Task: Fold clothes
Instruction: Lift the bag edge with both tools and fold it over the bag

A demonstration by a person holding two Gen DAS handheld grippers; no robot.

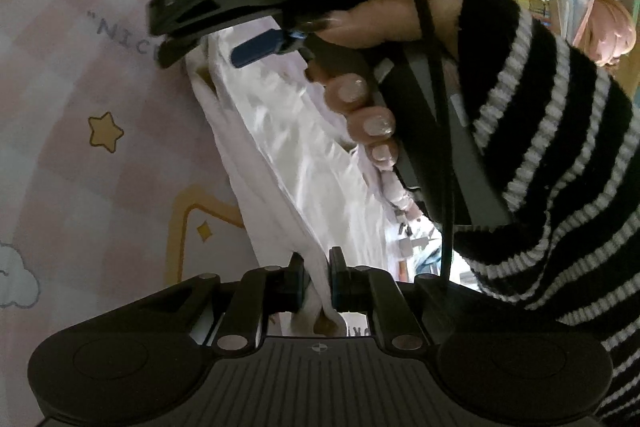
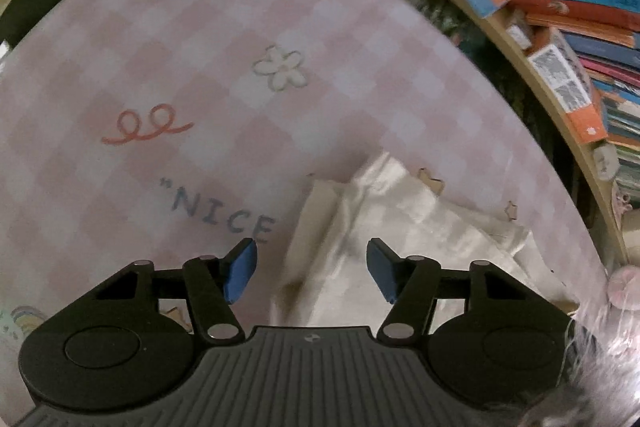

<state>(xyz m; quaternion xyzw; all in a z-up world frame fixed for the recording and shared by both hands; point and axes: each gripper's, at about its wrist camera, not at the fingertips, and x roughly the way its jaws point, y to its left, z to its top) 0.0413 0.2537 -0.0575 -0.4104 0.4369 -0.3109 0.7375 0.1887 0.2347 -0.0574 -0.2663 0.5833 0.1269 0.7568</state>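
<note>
Left wrist view: the left gripper (image 1: 317,285) is clamped on a gathered edge of the white garment (image 1: 288,147), which is lifted off the pink checked mat (image 1: 80,75) and hangs stretched toward the right gripper (image 1: 208,39). The right gripper is seen there from the side, held by a hand (image 1: 360,67) in a striped sleeve (image 1: 560,155), its blue pad at the cloth's far end; no grip can be made out.

Right wrist view: the right gripper (image 2: 310,271) is pointed steeply down with jaws apart and nothing pinched. The garment (image 2: 400,227) lies bunched on the mat (image 2: 200,27) near its right edge, below the printed "NICE" (image 2: 224,215), with a fold just under the gap between the jaws. Bookshelves (image 2: 560,7) are seen beyond the mat's edge.

Step judged: pick-up and spreading, one corner secured, the second not yet taken. Folding proper is judged not begun.

Next move calls for the open jaws to be lowered over a single edge of cloth, not the whole bunch, then closed. Tension from the left side must be kept modest, or the free end may be dragged clear.
</note>
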